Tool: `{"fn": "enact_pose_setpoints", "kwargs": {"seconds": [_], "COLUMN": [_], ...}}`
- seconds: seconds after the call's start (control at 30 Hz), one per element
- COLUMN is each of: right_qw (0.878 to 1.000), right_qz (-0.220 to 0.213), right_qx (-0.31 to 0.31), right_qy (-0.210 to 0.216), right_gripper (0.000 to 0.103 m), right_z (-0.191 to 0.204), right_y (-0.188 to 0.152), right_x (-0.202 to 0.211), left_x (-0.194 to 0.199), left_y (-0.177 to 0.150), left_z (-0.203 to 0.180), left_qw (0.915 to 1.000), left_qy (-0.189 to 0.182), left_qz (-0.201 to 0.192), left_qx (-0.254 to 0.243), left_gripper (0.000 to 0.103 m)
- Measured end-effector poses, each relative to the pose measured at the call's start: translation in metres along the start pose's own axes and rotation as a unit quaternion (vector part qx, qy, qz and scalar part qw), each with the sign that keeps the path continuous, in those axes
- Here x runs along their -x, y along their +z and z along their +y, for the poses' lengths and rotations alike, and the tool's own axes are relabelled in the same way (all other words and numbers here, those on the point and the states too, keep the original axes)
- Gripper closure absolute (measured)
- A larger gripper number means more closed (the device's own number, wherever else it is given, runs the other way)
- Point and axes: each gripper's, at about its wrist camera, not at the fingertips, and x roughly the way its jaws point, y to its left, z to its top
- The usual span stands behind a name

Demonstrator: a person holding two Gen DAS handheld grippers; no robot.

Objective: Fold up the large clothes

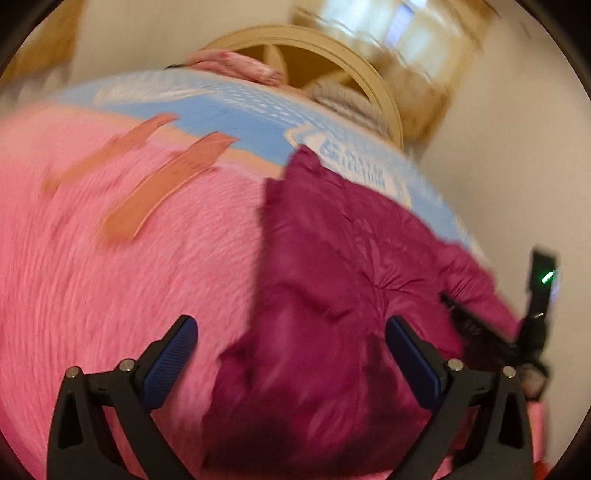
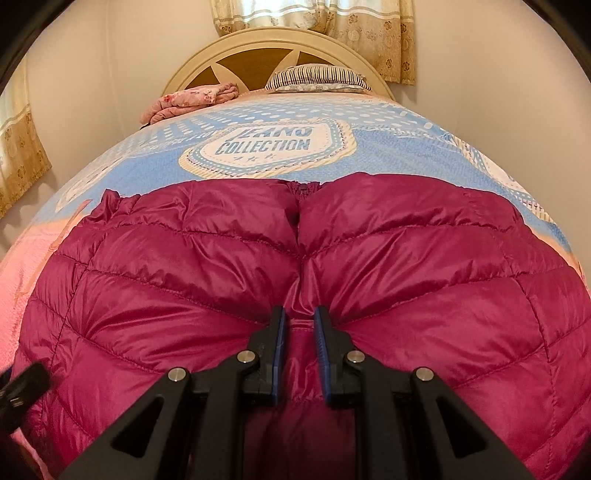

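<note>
A magenta quilted puffer jacket [image 2: 258, 266] lies spread on the bed, zipper running up the middle toward the headboard. My right gripper [image 2: 300, 317] is shut on a pinch of the jacket's fabric at the near edge by the zipper line. In the blurred left wrist view the same jacket [image 1: 332, 295] fills the lower right, its left edge over the pink bedspread. My left gripper [image 1: 291, 328] stands wide open just above that edge, with nothing pressed between its blue pads [image 1: 173, 354]. The other gripper's body [image 1: 539, 295] shows at the right.
The bed carries a pink and blue bedspread [image 2: 277, 144] with a printed emblem. A folded pink floral blanket [image 2: 192, 99] and a striped pillow [image 2: 317, 77] lie by the cream headboard [image 2: 258, 44]. Curtains [image 2: 332, 22] hang behind; white walls flank the bed.
</note>
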Motion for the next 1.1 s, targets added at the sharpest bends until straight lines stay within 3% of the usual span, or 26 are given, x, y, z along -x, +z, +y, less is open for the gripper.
{"fn": "enact_pose_setpoints", "kwargs": {"seconds": [0.07,0.17,0.3,0.43,0.53,0.8,0.87,0.93,1.03,1.1], "right_qw": [1.000,1.000,1.000,1.000,1.000,1.000,1.000,0.999,0.994,0.994], "right_qz": [0.000,-0.001,-0.001,-0.001,-0.001,0.002,0.013,0.013,-0.004,-0.001], "right_qx": [-0.001,-0.003,-0.007,-0.010,-0.013,-0.014,-0.012,-0.039,-0.086,-0.079], "right_qy": [0.002,0.004,0.009,0.014,0.017,0.018,0.015,0.031,0.068,0.079], "right_gripper": [0.087,0.087,0.087,0.087,0.087,0.087,0.087,0.087,0.087,0.087], "right_z": [-0.002,-0.003,-0.005,-0.008,-0.009,-0.010,-0.008,-0.012,-0.017,-0.009], "right_y": [0.000,0.000,0.000,0.000,0.000,0.001,0.005,0.013,0.025,0.033], "right_x": [0.001,0.001,0.001,0.001,0.001,0.001,0.002,0.011,0.024,0.024], "left_x": [0.007,0.014,0.007,-0.009,-0.022,-0.040,-0.037,-0.030,-0.021,-0.013], "left_y": [-0.010,-0.017,-0.025,-0.013,0.000,0.018,0.018,0.016,0.013,0.013], "left_z": [0.013,0.011,0.000,-0.011,-0.015,-0.021,-0.019,-0.011,-0.005,-0.008], "left_qw": [0.9987,0.9979,0.9945,0.9943,0.9867,0.9840,0.9830,0.9790,0.9708,0.9725], "left_qy": [-0.023,-0.029,-0.070,-0.071,-0.115,-0.125,-0.131,-0.144,-0.160,-0.158], "left_qz": [-0.008,-0.017,-0.001,0.002,0.009,0.000,0.002,0.005,0.013,-0.001], "left_qx": [0.046,0.056,0.078,0.080,0.115,0.127,0.129,0.144,0.178,0.172], "left_gripper": [0.000,0.000,0.000,0.000,0.000,0.000,0.006,0.013,0.013,0.011]}}
